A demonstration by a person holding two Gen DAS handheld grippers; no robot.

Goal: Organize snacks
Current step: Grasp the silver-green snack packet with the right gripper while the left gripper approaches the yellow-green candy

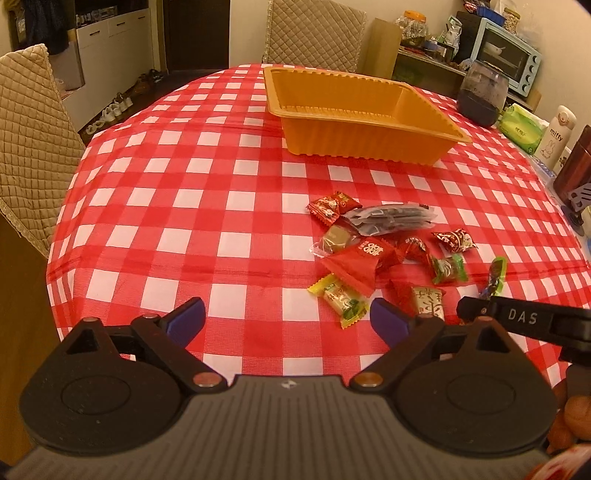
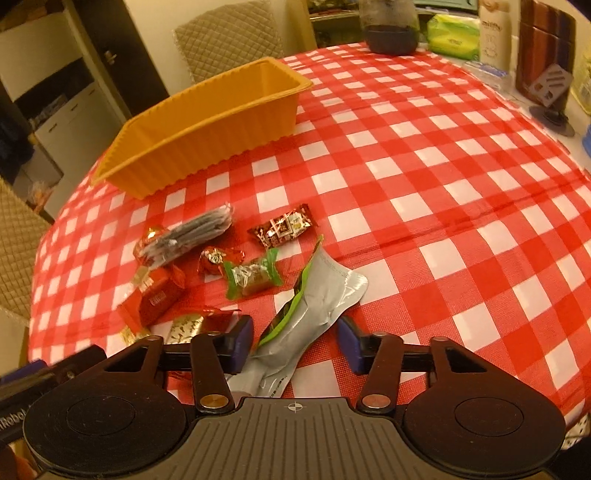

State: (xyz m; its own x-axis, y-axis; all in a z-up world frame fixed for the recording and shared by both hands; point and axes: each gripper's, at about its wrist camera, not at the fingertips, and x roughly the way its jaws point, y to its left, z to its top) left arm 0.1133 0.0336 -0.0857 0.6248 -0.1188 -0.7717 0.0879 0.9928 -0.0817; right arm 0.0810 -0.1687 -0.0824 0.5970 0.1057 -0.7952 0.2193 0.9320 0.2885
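Observation:
A ribbed orange tray (image 1: 369, 144) (image 2: 207, 147) stands empty on the red-checked table. Nearer lies a loose pile of wrapped snacks (image 1: 369, 251) (image 2: 207, 254): red candies, green-ended sweets, a dark clear packet. My left gripper (image 1: 288, 321) is open above the cloth, with a yellow-green candy (image 1: 341, 301) just ahead of its right finger. My right gripper (image 2: 295, 343) straddles a silver and green packet (image 2: 314, 310). Its left pad is at the packet's edge and its right pad stands apart from it. One of the right gripper's fingers (image 1: 480, 312) shows beside the pile.
Quilted chairs (image 1: 33, 147) (image 2: 229, 37) stand at the left and far sides. A dark jar (image 1: 480, 99) (image 2: 391, 29), a green tissue pack (image 1: 521, 129), a white bottle (image 1: 554, 136) and a brown container (image 2: 546, 55) crowd the table's right end. The near table edge drops off at the left.

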